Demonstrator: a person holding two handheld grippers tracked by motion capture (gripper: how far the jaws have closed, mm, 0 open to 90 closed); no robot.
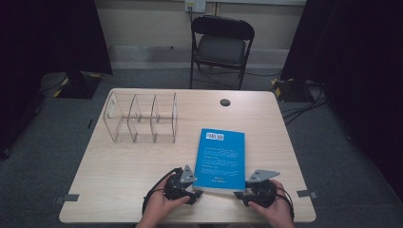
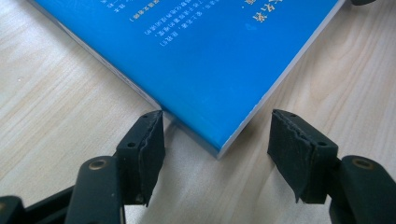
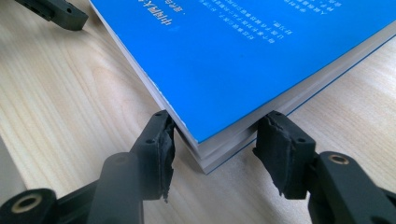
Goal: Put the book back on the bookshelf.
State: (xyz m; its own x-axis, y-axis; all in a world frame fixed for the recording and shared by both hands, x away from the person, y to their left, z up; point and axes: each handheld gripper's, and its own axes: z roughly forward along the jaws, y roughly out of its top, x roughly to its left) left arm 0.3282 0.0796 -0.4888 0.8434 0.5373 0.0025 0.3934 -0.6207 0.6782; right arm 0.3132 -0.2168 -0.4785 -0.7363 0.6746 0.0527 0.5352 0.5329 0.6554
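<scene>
A blue book (image 1: 221, 159) lies flat on the wooden table (image 1: 119, 166), back cover up with white print and a barcode. My left gripper (image 1: 196, 192) is at its near left corner. In the left gripper view the jaws straddle that corner of the book (image 2: 210, 56): the left pad touches the spine edge, the right pad stands off the page edge, so the left gripper (image 2: 217, 135) is open. My right gripper (image 1: 242, 194) is at the near right corner. In the right gripper view both pads meet the two edges of the book (image 3: 243, 56), and the right gripper (image 3: 215, 133) is shut on it.
A clear acrylic organizer (image 1: 141, 118) with three compartments stands at the table's back left. A small black round cap (image 1: 225, 102) sits near the far edge. A black folding chair (image 1: 222, 42) stands behind the table. Tape marks (image 1: 70, 197) sit at the near corners.
</scene>
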